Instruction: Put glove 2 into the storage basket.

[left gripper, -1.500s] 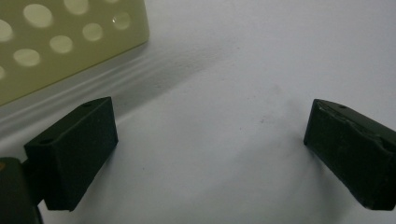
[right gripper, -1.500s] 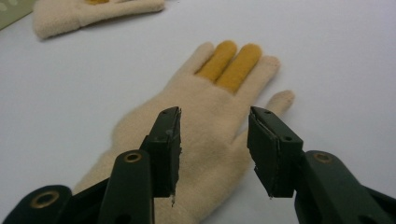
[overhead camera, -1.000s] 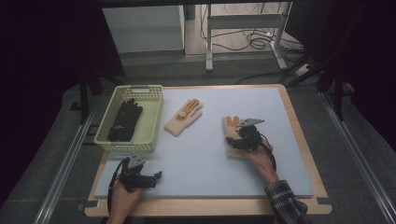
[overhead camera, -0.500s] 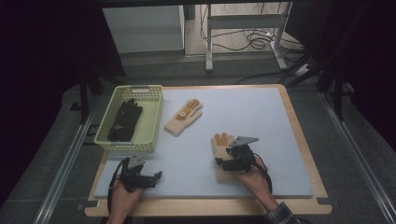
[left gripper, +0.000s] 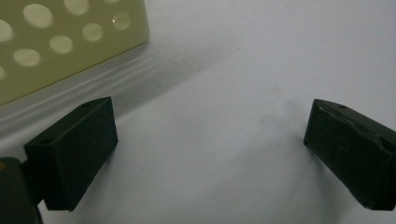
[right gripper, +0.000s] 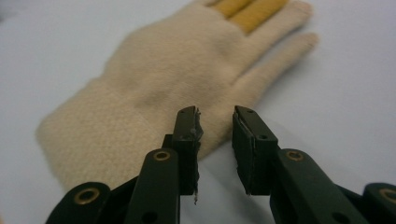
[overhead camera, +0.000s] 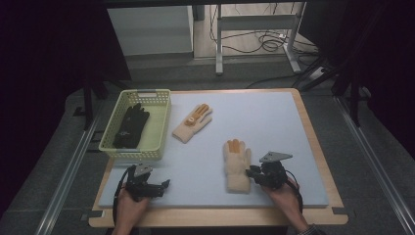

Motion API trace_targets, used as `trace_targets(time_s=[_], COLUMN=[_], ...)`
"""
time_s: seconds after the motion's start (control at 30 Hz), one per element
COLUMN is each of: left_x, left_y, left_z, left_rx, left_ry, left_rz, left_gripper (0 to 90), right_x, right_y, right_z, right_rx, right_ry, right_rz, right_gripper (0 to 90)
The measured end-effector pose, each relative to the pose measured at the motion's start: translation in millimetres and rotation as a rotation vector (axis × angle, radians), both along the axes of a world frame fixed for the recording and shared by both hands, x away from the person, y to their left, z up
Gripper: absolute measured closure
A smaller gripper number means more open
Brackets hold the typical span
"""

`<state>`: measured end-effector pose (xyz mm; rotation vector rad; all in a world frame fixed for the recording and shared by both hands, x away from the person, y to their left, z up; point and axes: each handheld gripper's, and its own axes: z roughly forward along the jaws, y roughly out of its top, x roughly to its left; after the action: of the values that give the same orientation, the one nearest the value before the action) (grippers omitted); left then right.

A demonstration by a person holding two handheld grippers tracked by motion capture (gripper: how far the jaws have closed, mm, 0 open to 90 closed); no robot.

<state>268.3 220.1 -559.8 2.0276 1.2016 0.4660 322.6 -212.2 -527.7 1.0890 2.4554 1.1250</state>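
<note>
**Cream knit glove at my right jaws, near edge of the blue mat**

While my right gripper point(overhead camera: 252, 173) lies low beside the cream knit glove point(overhead camera: 237, 165), its jaws have just been closing and now stand narrow, with a slim gap between them. Seen from the right gripper view, the glove point(right gripper: 159, 88) is soft and fuzzy, palm-shaped, with ochre-yellow bands on two of its fingers; its side edge near the thumb lies just ahead of my right gripper point(right gripper: 215, 122), and the left jaw's tip overlaps that edge, though I cannot tell whether it touches, and nothing is clamped between the pads. My jaws are matte black hard blocks on bolted arms.

My left gripper point(overhead camera: 164, 184) rests near the front left of the smooth pale-blue mat point(overhead camera: 264, 112), jaws wide apart with only bare mat between them, just beside the perforated yellow-green plastic basket point(overhead camera: 157, 128). A black glove point(overhead camera: 131, 126) lies inside that basket. A second cream glove point(overhead camera: 193, 122) with an orange-patterned back lies on the mat just right of the basket, well apart from the first. A wooden table edge point(overhead camera: 313, 142) frames the mat.
</note>
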Motion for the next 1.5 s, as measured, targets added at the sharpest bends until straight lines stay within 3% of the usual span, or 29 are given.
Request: trace_targets(time_s=[0.13,0.23,0.47,0.7,0.97,1.17,1.4,1.5], left_x=[0.0,0.0,0.0,-0.1,-0.1,-0.2,-0.2,-0.2], left_y=[0.0,0.0,0.1,0.1,0.3,0.3,0.3,0.4], left_z=[0.0,0.0,0.0,-0.1,-0.1,-0.2,-0.3,-0.2], left_rx=[0.0,0.0,-0.001,-0.001,0.0,-0.002,-0.003,-0.003], left_ry=[0.0,0.0,0.0,-0.001,-0.001,-0.001,-0.002,-0.001], left_rz=[0.0,0.0,0.0,-0.001,-0.002,-0.002,-0.002,-0.003], left_gripper=[3.1,3.1,3.1,3.1,3.1,3.1,3.1,3.1], right_x=[-2.5,5.9,50.5,97.9,134.7,160.9,180.8,188.3], right_y=[8.6,10.3,39.2,97.2,141.0,167.0,187.6,199.3], right_z=[3.8,14.3,28.5,36.1,30.2,22.5,12.8,7.6], right_rx=[-0.026,-0.02,0.057,0.038,-0.01,-0.008,-0.013,-0.055], right_ry=[-0.028,-0.046,-0.027,-0.05,-0.071,-0.068,-0.07,-0.093], right_rz=[0.033,0.031,0.058,0.123,0.134,0.129,0.124,0.131], right_gripper=[66.9,60.8,53.7,59.4,57.1,51.4,43.5,41.5])
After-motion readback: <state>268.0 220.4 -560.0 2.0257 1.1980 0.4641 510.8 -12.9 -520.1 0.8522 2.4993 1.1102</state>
